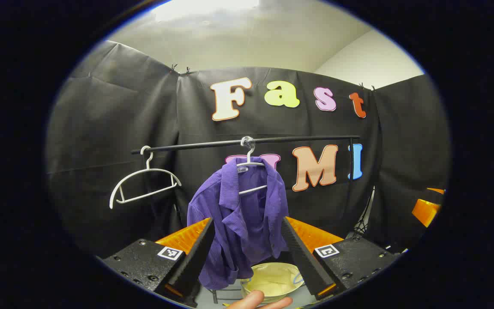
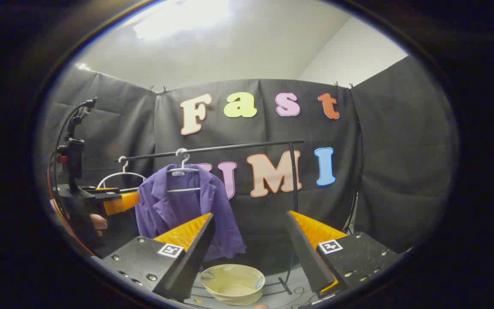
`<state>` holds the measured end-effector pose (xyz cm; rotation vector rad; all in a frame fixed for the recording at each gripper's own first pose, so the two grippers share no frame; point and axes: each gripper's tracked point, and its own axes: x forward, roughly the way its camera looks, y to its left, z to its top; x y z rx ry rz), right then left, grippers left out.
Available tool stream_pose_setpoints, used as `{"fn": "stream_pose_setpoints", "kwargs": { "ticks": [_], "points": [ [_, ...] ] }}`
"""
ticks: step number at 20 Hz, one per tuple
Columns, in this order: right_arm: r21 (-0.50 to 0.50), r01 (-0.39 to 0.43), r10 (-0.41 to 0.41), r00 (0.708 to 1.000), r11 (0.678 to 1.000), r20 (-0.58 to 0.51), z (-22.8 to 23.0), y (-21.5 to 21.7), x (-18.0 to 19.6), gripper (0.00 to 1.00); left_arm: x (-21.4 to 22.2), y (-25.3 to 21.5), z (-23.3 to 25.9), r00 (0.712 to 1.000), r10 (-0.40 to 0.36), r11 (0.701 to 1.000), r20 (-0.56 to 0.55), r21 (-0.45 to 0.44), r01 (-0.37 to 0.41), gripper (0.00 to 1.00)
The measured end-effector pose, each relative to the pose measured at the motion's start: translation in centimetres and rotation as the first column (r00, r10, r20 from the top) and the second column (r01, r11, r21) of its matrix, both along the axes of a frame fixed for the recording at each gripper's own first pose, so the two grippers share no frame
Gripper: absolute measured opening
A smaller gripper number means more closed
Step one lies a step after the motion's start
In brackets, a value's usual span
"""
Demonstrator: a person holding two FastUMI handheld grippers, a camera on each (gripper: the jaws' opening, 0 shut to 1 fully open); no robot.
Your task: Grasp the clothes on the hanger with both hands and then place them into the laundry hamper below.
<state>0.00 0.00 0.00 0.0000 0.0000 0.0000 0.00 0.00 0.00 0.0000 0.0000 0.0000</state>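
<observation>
Shirt: purple ribbed shirt hangs on a white wire hanger on the black rail, above your cream round hamper
Left gripper: jaws spread wide, released; shirt seen between them
Right gripper: jaws released, nothing gripped

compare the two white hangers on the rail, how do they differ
The middle hanger carries a purple shirt; the left hanger is bare. The left hanger hangs tilted, one end lower, at the end of the rail; the middle hanger sits more level. Both are white and hooked on the same rail.
</observation>
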Motion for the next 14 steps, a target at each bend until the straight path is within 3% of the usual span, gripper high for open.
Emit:
{"fn": "stream_pose_setpoints", "kwargs": {
  "ticks": [8,14],
  "points": [
    [0.009,-0.043,0.044,0.998,0.999,-0.033,-2.2,0.7,1.1,0.98,-0.1,-0.5,-1.3,1.000,0.014,1.000,-0.008,0.001,-0.014,0.96],
    [0.042,-0.100,0.103,0.993,0.994,-0.063,-3.7,3.5,2.8,0.98,0.7,1.3,-2.8,0.997,0.073,0.997,-0.018,0.032,-0.072,0.99]
  ]
}}
